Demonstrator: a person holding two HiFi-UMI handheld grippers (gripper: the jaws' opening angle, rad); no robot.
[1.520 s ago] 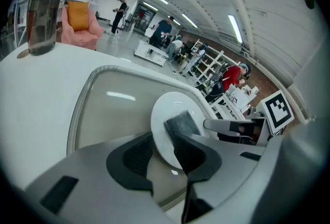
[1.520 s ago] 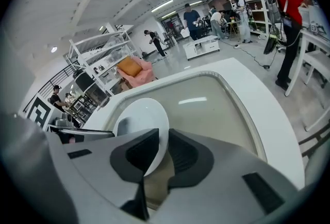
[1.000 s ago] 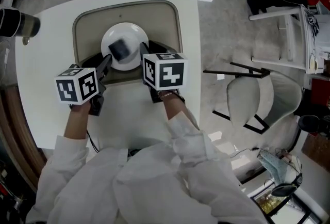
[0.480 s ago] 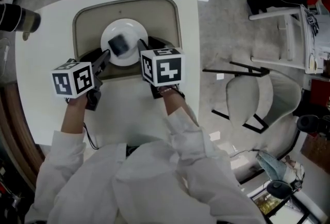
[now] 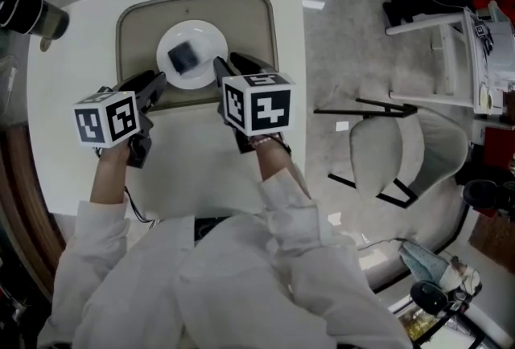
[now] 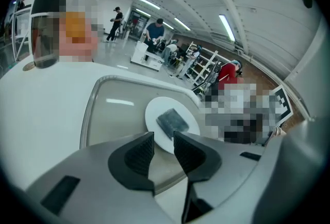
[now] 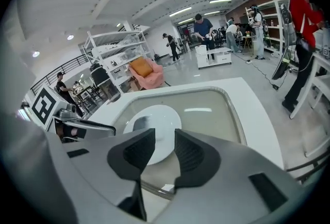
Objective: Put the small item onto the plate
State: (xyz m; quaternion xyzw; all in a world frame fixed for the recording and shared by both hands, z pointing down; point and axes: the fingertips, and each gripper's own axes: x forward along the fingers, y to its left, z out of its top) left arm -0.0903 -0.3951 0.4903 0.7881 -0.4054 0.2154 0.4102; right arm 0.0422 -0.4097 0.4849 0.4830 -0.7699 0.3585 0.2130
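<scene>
I hold my left gripper (image 5: 153,84) over the near left corner of the beige rounded-rectangle tray (image 5: 251,26). Its black ribbed fingers (image 6: 140,153) stand a little apart, with nothing between them. My right gripper (image 5: 228,63) hovers beside it over the tray's near edge. Its jaws are opening and the gap between its pads (image 7: 188,155) is empty too, showing only tray and plate beyond.

The tray lies on the white square table (image 5: 80,66), toward the far edge. The round white ceramic plate (image 5: 211,35) sits inside the tray, just beyond both sets of fingertips and nearer the tray's left edge than its right.

The small dark grey flat pad (image 5: 184,57) lies flat on the plate, a little left of the plate's middle and clear of both grippers. It looks almost square, so I cannot pick out a long axis. Its sides are turned slightly askew to the tray's edges.

Farthest out, a dark cylindrical cup (image 5: 30,14) stands at the table's far left corner.
</scene>
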